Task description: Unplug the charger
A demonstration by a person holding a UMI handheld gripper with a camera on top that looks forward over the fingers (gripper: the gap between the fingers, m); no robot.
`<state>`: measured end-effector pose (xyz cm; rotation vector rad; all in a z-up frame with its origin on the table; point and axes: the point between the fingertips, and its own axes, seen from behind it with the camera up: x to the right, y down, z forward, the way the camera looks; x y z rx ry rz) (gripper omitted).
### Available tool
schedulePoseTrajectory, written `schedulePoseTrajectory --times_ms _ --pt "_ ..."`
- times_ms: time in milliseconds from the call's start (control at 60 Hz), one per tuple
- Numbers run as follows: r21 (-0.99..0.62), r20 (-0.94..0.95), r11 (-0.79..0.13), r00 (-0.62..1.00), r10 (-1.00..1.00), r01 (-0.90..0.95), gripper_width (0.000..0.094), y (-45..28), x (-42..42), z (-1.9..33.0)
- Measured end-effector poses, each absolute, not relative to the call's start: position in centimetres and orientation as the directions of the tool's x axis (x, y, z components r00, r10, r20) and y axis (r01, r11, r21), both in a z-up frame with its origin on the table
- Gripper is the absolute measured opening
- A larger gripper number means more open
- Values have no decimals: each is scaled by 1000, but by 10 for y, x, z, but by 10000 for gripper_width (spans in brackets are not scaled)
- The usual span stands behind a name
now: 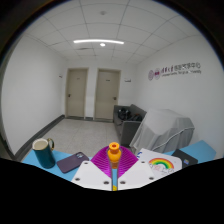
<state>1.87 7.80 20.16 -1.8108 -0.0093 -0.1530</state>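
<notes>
My gripper [114,160] has its two magenta pads [100,166] drawn close together. They press on a small orange charger plug [114,150], whose rounded orange tip sticks up just past the fingertips. A thin yellow and blue strip [113,182] runs down the narrow seam between the fingers. The gripper is held above a blue table [25,160]. No socket or cable shows in this view.
On the table, a green mug [43,152] and a dark phone [72,161] lie left of the fingers. A card with a rainbow [160,161] and a white mesh basket [165,130] are to the right. Beyond is an open floor with two doors [92,93].
</notes>
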Motion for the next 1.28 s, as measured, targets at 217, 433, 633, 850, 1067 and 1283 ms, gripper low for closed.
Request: schedulePoseTrajectory --times_ms 217,433,633,850,1067,1283 --pt "-860 158 -508 971 -176 48 45 35 105 118" --pt "-750 118 -659 972 -202 -46 47 13 126 35" --pt "-708 112 -704 975 -190 -55 98 19 133 -1" --pt "-699 36 -710 989 -146 -79 406 17 131 -6" --pt "-737 -128 -667 991 -22 -111 837 -27 110 22" --pt "-787 -173 -611 981 88 -84 836 -113 129 74"
